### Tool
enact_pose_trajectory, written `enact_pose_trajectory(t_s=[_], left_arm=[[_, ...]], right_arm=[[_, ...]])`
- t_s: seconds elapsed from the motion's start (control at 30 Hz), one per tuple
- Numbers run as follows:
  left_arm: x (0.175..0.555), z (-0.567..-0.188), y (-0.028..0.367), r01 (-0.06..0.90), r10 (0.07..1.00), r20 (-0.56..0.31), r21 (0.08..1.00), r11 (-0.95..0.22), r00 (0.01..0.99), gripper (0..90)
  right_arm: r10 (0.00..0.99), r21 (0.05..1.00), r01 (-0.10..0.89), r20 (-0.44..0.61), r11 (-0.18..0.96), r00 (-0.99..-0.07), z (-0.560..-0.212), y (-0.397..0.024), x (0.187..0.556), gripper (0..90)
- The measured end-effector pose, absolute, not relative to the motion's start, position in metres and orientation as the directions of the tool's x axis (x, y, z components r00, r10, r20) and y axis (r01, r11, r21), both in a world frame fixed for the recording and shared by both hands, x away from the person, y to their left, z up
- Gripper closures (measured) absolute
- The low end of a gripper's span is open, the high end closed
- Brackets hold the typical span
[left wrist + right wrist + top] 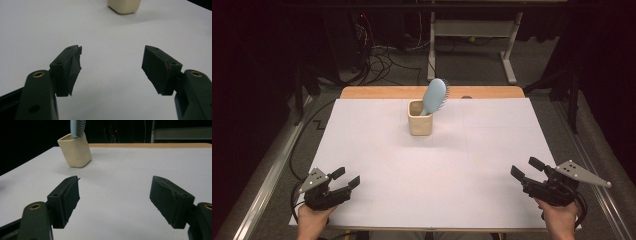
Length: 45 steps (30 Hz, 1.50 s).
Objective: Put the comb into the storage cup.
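A cream square cup (pixel 420 119) stands on the far middle of the white table sheet (pixel 432 165), well apart from both grippers. A light blue hairbrush (pixel 435 95) sits handle-down in the cup, its oval head leaning to the right above the rim, bristles facing right. The left gripper (pixel 346 179) rests at the near left corner, jaws spread wide and empty. The right gripper (pixel 527 168) rests at the near right corner, jaws likewise wide apart and holding nothing. Both point inward toward the cup. The sheet between grippers and cup is bare. A wooden table edge (pixel 382 92) shows beyond the sheet's far side.
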State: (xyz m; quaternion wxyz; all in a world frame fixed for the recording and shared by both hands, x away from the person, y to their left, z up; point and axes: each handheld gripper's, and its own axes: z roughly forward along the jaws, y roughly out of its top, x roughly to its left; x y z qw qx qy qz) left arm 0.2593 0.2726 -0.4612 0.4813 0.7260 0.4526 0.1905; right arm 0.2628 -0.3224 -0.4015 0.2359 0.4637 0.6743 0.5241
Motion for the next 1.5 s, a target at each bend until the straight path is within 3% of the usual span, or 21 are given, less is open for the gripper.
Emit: enact_pose_trajectory(t_s=[1.5], left_arm=[[0.259,-0.461,0.274,0.478,0.843,-0.163,0.870,-0.122,0.513,31.7]], right_arm=[[0.894,0.907,0.419,0.151,0.044,-0.422,-0.439,-0.322,0.251,25.0]])
